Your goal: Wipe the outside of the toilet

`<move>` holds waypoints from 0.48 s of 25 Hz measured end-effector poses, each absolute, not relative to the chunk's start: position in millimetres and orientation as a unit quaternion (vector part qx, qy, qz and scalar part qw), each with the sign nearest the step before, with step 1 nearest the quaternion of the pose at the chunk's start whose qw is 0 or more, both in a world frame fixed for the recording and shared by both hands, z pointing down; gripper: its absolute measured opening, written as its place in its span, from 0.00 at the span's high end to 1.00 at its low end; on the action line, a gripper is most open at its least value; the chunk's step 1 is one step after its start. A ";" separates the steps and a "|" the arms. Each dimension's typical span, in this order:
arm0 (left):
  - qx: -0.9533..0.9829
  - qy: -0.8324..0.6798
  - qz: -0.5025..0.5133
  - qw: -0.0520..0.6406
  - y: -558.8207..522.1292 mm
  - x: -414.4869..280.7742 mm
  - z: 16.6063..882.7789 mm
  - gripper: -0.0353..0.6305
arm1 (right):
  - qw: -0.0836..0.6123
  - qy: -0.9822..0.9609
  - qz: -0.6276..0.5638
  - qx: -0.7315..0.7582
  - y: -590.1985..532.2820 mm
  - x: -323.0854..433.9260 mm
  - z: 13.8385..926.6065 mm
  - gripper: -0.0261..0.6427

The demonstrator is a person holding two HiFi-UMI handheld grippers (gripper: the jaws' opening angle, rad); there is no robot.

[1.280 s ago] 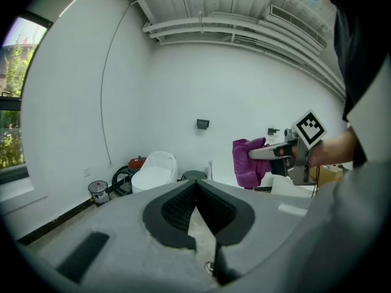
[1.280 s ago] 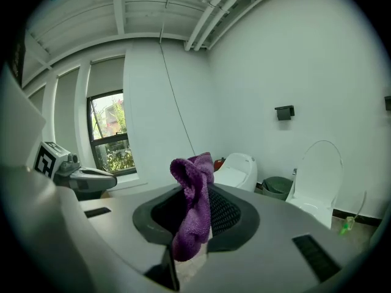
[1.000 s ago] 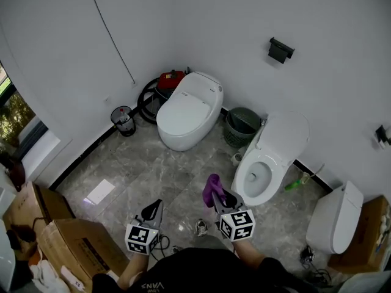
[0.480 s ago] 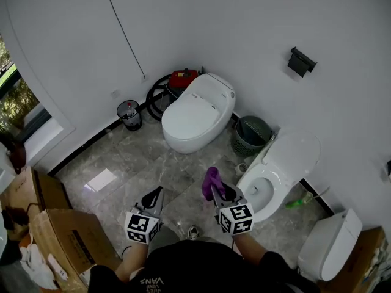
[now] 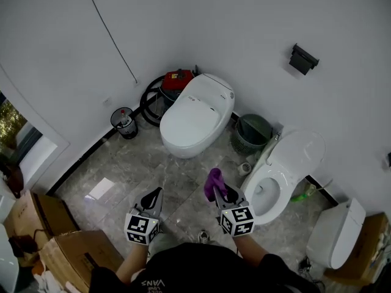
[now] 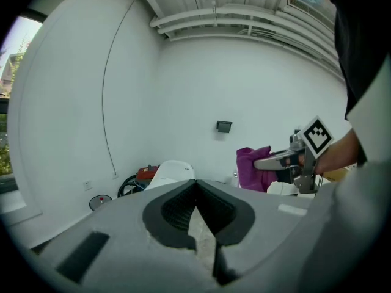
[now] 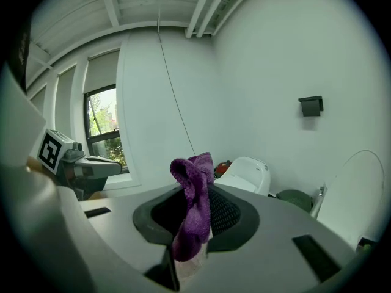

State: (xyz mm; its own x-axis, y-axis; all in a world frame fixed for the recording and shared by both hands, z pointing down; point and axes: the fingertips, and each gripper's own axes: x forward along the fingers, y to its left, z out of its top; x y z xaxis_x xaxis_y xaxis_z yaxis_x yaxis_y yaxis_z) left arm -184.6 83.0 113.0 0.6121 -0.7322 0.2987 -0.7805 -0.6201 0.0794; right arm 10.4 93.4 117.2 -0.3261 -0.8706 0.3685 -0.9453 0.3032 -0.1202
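- Right hand-held gripper (image 5: pixel 221 193) is clamped on a purple cloth (image 5: pixel 212 180), held near the open toilet (image 5: pixel 296 154) at right.
- Left hand-held gripper (image 5: pixel 154 198) is closed, empty.
- "VANS" is printed on the dark shirt (image 5: pixel 183 272).

Only 1 word you can read: "VANS", white, upside down, on your black top (image 5: pixel 183 272), bottom of head view. Small print by it: too tiny. Cubes on left hand-held gripper (image 5: pixel 156 193) & right hand-held gripper (image 5: pixel 219 191) show b&w square codes, no letters.
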 end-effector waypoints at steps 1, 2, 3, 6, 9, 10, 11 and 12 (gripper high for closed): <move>0.896 -0.414 0.124 0.103 73.6 -190.8 111.8 0.94 | 0.116 -0.792 0.163 0.577 87.0 3.8 118.0 0.84; 0.900 -0.404 0.127 0.104 64.9 -197.2 111.5 0.94 | 0.114 -0.786 0.166 0.585 81.4 -3.2 119.1 0.84; 0.904 -0.393 0.130 0.105 56.2 -203.1 111.6 0.94 | 0.113 -0.780 0.168 0.593 76.0 -9.8 120.3 0.84; 0.917 -0.361 0.137 0.099 28.7 -218.4 116.0 0.94 | 0.107 -0.761 0.175 0.616 59.4 -27.1 125.0 0.84; 0.929 -0.331 0.144 0.086 1.1 -233.2 121.7 0.94 | 0.100 -0.740 0.179 0.640 45.0 -43.4 129.6 0.84; 0.932 -0.321 0.146 0.085 -7.4 -236.4 123.4 0.94 | 0.100 -0.734 0.178 0.648 39.8 -47.7 131.2 0.84; 0.935 -0.312 0.147 0.086 -14.9 -238.2 125.3 0.94 | 0.100 -0.729 0.177 0.654 34.4 -50.9 132.8 0.84; 0.937 -0.304 0.149 0.087 -21.6 -238.9 127.5 0.94 | 0.101 -0.725 0.174 0.658 29.2 -53.2 134.2 0.84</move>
